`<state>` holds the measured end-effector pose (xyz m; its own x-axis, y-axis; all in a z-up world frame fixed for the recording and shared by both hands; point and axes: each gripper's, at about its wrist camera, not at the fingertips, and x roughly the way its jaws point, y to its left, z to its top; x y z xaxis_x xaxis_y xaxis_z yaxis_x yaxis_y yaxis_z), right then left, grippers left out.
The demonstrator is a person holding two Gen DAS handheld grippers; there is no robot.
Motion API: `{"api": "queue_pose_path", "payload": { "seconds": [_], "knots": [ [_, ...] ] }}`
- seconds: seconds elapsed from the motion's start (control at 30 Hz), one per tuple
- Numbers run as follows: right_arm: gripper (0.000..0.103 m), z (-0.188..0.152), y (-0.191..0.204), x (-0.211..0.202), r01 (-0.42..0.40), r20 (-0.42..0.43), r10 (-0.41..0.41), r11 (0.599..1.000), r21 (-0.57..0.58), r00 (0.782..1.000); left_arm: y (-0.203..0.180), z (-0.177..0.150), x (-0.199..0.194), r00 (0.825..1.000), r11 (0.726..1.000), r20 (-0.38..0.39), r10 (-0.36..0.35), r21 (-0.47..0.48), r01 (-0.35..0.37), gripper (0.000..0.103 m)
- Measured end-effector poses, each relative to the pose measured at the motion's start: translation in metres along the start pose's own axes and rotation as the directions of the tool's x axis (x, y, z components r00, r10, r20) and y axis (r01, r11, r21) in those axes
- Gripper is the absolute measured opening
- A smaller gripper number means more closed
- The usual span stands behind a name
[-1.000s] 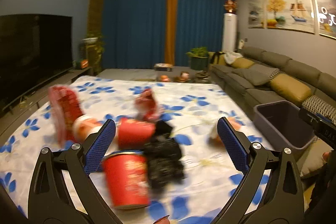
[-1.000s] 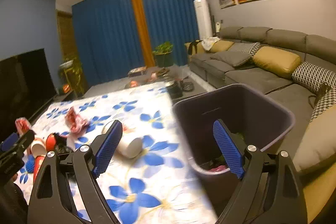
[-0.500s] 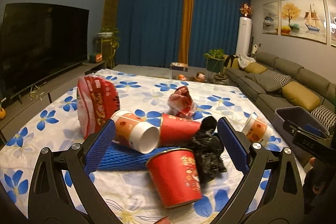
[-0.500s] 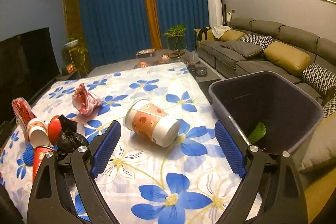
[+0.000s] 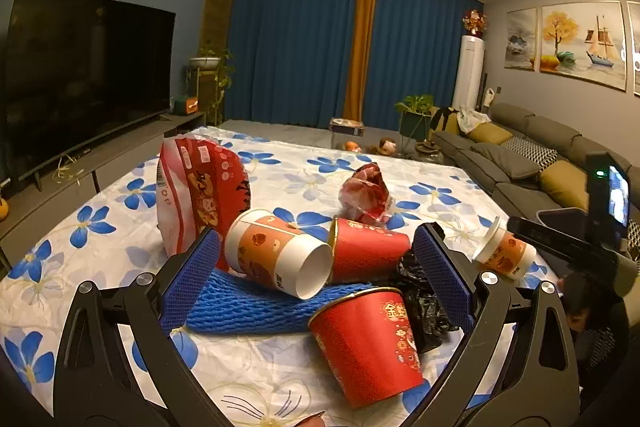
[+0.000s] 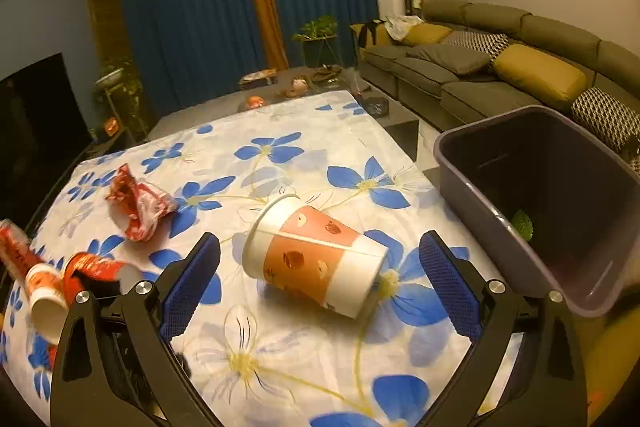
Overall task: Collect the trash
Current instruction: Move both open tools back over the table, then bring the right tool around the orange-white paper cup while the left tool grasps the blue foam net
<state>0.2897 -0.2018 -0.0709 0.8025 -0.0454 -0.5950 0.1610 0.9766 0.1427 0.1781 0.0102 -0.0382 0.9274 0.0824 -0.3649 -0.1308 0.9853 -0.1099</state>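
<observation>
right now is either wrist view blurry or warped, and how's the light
Left wrist view: sharp, warm dim indoor light, fisheye bends the ceiling edges, dark corners. Right wrist view: the orange-and-white cup is crisp, but the cups at the left edge smear; same bending and dark corners.

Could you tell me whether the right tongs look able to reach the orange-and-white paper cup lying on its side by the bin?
Probably yes: the right tongs stand open, and the orange-and-white paper cup lies alone on the floral tablecloth, nothing blocking it.
</observation>
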Motion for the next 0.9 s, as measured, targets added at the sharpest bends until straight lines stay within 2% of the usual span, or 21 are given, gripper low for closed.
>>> {"api": "queue_pose_path", "payload": {
  "seconds": [0.3,0.57,0.9],
  "knots": [
    [0.096,0.004,0.005,0.031,0.072,-0.056,-0.07,0.997,0.029,0.996,0.01,-0.001,0.007,1.0,1.0,-0.008,-0.009,-0.005,0.009,0.096],
    [0.092,0.002,0.003,0.039,0.064,-0.083,-0.061,0.997,0.031,0.995,0.012,-0.004,0.01,1.0,1.0,-0.018,-0.013,-0.008,0.012,0.096],
    [0.09,-0.006,-0.002,0.024,0.008,-0.071,-0.006,1.0,0.016,0.997,0.013,-0.004,0.01,1.0,1.0,-0.022,-0.009,-0.004,0.009,0.096]
  ]
}}
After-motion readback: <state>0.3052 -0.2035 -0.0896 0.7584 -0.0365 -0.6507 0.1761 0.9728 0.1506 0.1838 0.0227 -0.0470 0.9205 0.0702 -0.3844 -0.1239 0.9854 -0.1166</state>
